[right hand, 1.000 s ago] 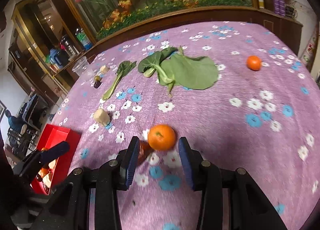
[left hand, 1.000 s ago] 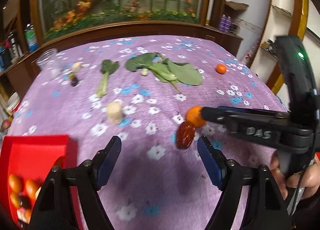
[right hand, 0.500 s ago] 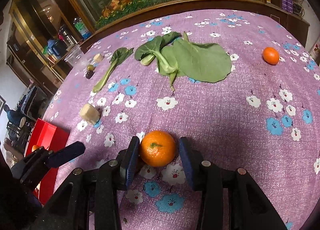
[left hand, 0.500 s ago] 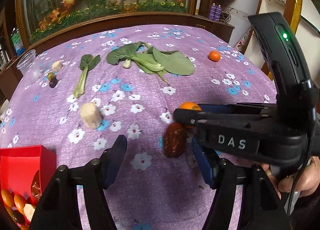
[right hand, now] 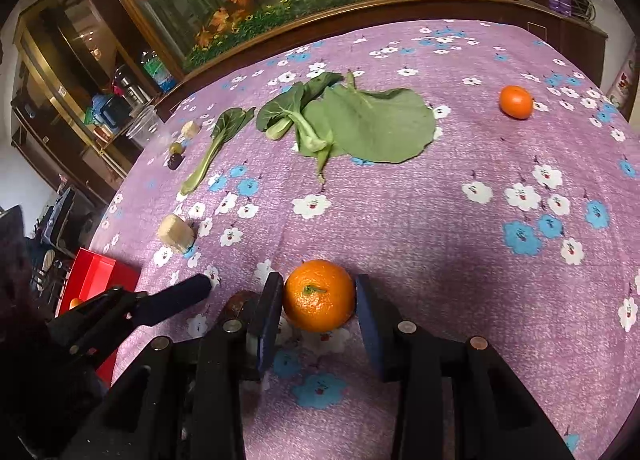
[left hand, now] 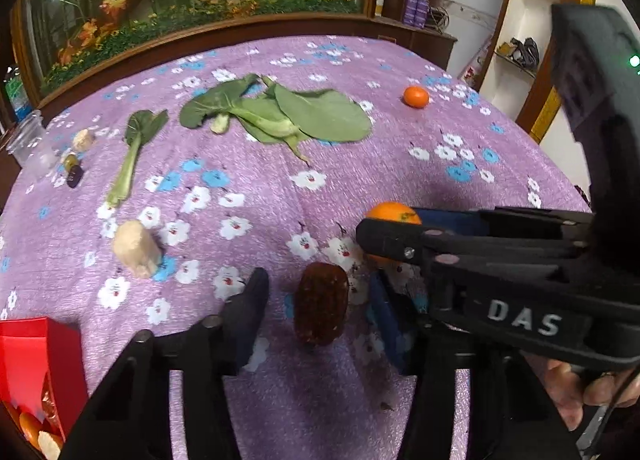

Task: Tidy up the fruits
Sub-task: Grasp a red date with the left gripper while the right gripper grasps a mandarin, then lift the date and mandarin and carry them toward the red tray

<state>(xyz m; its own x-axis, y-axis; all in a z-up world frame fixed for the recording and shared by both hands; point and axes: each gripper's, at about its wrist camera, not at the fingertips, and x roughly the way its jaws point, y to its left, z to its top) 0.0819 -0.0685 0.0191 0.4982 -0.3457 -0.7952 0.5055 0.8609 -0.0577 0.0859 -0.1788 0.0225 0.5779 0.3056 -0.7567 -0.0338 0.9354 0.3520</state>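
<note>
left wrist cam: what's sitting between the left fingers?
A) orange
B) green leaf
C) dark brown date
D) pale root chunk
C. In the left wrist view the dark brown date stands on the purple tablecloth between the closing fingers of the left gripper, gaps visible on both sides; the orange sits in the right gripper.

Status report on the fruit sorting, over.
Left gripper closing around the brown date, not yet gripped. Right gripper on the near orange. Grippers crowd each other.
</note>
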